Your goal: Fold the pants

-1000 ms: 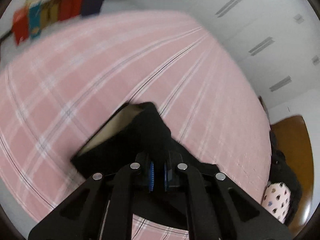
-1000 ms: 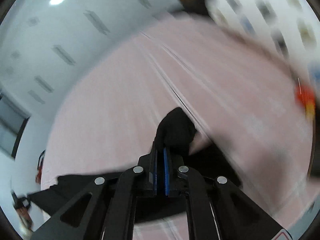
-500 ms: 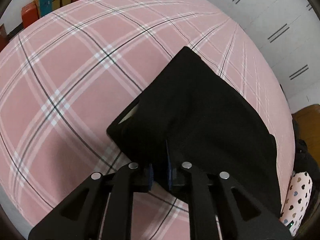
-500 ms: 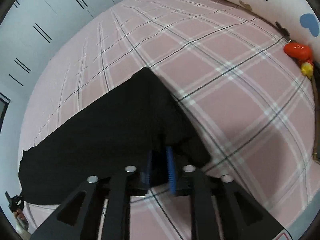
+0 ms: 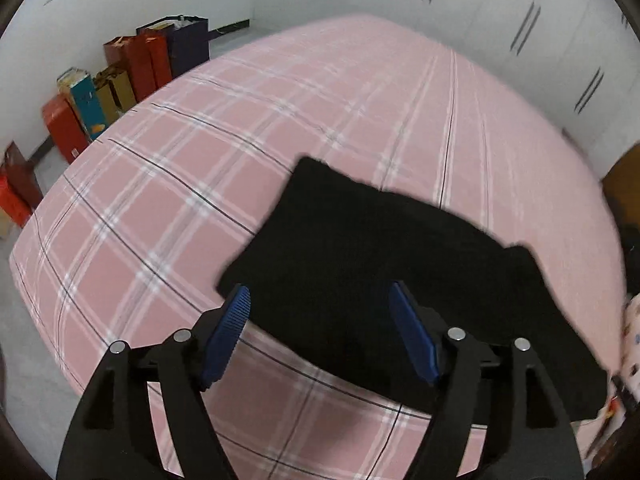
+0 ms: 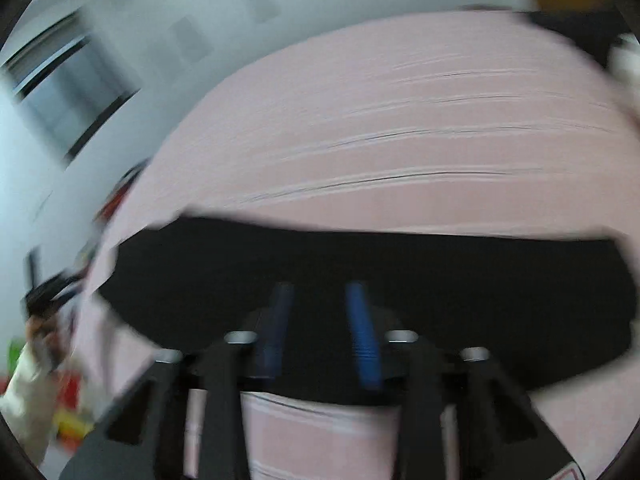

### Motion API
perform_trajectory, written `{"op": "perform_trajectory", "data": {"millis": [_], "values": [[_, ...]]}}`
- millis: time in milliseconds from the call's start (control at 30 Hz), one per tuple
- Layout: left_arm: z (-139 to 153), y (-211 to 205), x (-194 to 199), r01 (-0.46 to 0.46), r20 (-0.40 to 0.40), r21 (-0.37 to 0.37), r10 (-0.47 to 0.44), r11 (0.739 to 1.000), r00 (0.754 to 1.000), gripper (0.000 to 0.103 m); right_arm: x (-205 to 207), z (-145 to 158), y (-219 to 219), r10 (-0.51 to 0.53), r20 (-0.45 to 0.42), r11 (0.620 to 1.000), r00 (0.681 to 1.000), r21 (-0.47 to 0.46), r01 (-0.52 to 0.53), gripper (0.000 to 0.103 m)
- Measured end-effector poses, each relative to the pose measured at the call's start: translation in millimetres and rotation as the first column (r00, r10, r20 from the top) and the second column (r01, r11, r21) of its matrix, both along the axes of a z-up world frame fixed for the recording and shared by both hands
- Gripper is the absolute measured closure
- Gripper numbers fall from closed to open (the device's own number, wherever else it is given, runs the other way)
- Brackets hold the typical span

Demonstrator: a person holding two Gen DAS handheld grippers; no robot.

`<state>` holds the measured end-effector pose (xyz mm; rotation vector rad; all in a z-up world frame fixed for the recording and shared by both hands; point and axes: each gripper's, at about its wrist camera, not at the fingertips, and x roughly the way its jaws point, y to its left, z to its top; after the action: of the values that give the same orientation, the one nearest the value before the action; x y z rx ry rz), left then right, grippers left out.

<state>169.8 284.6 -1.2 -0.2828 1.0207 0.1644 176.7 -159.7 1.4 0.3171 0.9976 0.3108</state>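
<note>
Black pants [image 5: 384,264] lay folded flat on a bed [image 5: 192,184] covered in pink plaid. The left claw [image 5: 320,300] hovered over the near edge, blue pads spread wide and empty. The right claw [image 6: 320,292], blurred in its view, also stood parted above the fabric. Gift bags [image 5: 132,64] lined the wall.

Pink plaid bed [image 5: 168,216]; white wardrobe wall [image 5: 520,28]; coloured paper bags [image 5: 132,68] on floor.

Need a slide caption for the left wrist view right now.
Open left gripper above folded black pants lying on the pink plaid bedsheet.
</note>
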Motion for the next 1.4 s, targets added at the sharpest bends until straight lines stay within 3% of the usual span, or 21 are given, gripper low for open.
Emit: {"op": "perform_trajectory", "data": {"millis": [100,167,233,333,367,400,433,533,633,733,800,900,933,1000,1100,1167,1267,1400], "values": [[-23.0,-22.5,14.1,0.022,-0.057,0.033,-0.02,0.999,0.998,0.033,53.7,-14.7,83.9,0.131,-0.019,0.989,0.991,-0.062,-0.132,0.088],[-37.7,-32.1,12.1,0.044,-0.084,0.038,-0.04,0.998,0.996,0.031,91.6,-21.3,120.9,0.161,-0.033,0.985,0.986,-0.064,-0.163,0.072],[-50.4,-35.7,9.4,0.055,-0.092,0.078,-0.048,0.995,0.995,0.024,112.4,-21.0,144.8,0.154,-0.016,0.981,0.988,-0.116,-0.154,0.04],[-63.5,-36.9,5.7,0.068,-0.099,0.12,-0.056,0.99,0.993,0.023,138.2,-33.6,185.2,0.196,-0.008,0.967,0.981,-0.166,-0.195,0.035],[-66.3,-35.5,7.0,0.069,-0.105,0.126,-0.056,0.99,0.993,0.021,145.5,-42.0,190.0,0.216,-0.021,0.962,0.976,-0.163,-0.217,0.039],[-68.9,-32.5,7.8,0.068,-0.109,0.125,-0.055,0.99,0.993,0.021,155.0,-46.2,196.7,0.243,-0.036,0.953,0.969,-0.177,-0.245,0.081],[-72.9,-28.1,7.5,0.069,-0.108,0.112,-0.057,0.991,0.993,0.02,163.3,-49.8,200.5,0.25,-0.046,0.946,0.967,-0.202,-0.254,0.097],[-78.0,-19.6,10.6,0.054,-0.101,0.075,-0.047,0.996,0.994,0.016,185.9,-31.2,195.5,0.196,0.028,0.96,0.98,-0.21,-0.186,0.099],[-82.2,-14.2,13.2,0.05,-0.109,0.063,-0.043,0.997,0.993,0.011,201.4,-49.9,184.7,0.134,-0.057,0.953,0.989,-0.266,-0.145,0.103],[-79.4,-11.2,12.7,0.048,-0.106,0.053,-0.042,0.997,0.993,0.011,168.4,-12.5,156.8,0.077,0.065,0.995,0.995,-0.076,-0.072,0.103],[-74.4,-10.2,9.4,0.049,-0.1,0.066,-0.042,0.997,0.994,0.012,138.2,-0.4,158.2,0.123,0.088,0.992,0.988,-0.03,-0.121,0.102],[-69.9,-13.6,6.3,0.049,-0.104,0.056,-0.043,0.997,0.994,0.012,116.5,-23.2,182.5,0.212,-0.005,0.974,0.977,-0.076,-0.212,0.102],[-67.3,-17.0,5.2,0.055,-0.102,0.057,-0.049,0.997,0.994,0.012,121.3,-40.6,192.4,0.216,-0.054,0.966,0.975,-0.133,-0.222,0.102],[-59.2,-27.0,1.6,0.064,-0.093,0.106,-0.054,0.992,0.994,0.012,138.2,-55.8,196.1,0.193,-0.075,0.966,0.978,-0.158,-0.202,0.103],[-42.7,-47.4,-6.5,0.103,-0.068,0.203,-0.091,0.974,0.994,0.012,146.1,-32.9,174.0,0.03,-0.042,0.996,0.999,-0.086,-0.034,0.102],[-33.9,-62.6,-13.3,0.132,-0.059,0.246,-0.122,0.96,0.991,0.012,126.2,-12.4,160.4,0.013,0.011,0.999,1.0,-0.039,-0.012,0.097],[-28.0,-80.1,-20.3,0.17,-0.062,0.276,-0.159,0.946,0.985,0.012,68.1,6.6,124.0,-0.001,0.077,0.997,0.997,-0.082,0.008,0.097],[-20.2,-105.6,-33.9,0.206,-0.052,0.263,-0.199,0.943,0.979,0.012,0.4,-7.9,44.2,-0.125,0.036,0.982,0.992,-0.136,0.129,0.097]]}}
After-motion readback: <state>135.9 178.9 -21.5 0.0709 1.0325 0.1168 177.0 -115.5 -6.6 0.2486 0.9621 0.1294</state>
